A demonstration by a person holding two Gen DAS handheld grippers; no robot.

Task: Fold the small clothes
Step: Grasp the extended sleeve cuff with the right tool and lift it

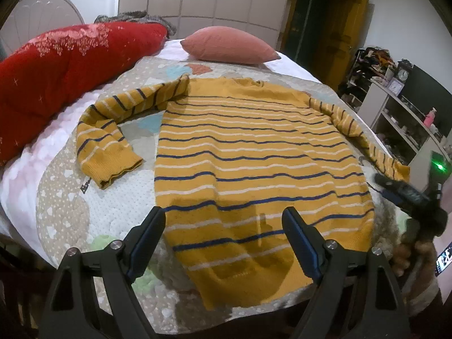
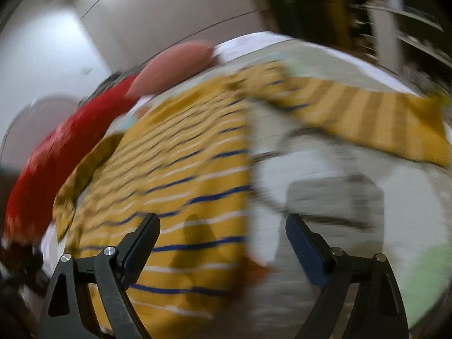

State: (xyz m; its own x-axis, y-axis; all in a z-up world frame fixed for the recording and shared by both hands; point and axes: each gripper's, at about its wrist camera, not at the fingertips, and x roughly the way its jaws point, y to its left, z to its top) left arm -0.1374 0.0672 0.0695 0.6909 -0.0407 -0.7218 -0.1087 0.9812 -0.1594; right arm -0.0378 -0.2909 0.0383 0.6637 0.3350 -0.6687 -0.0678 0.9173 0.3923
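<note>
I see the yellow striped sweater (image 1: 254, 155) lying flat on the patterned quilt (image 1: 65, 212) that covers the bed, its hem toward me and its collar toward the pink pillow (image 1: 228, 45). A red blanket (image 1: 62, 65) is heaped along the bed's left side, near the sweater's bent left sleeve (image 1: 113, 135). My left gripper (image 1: 223, 217) hangs over the hem with its jaws spread wide and nothing between them. My right gripper (image 2: 223, 223) is likewise released, poised over the sweater's side edge and the bare quilt beside it. The left wrist view is sharp and also shows the shelving unit (image 1: 401, 113) to the right of the bed, with the right gripper's body at its edge. The right wrist view is smeared by blur, yet shows the other sleeve (image 2: 367, 118) stretched out across the quilt.
</note>
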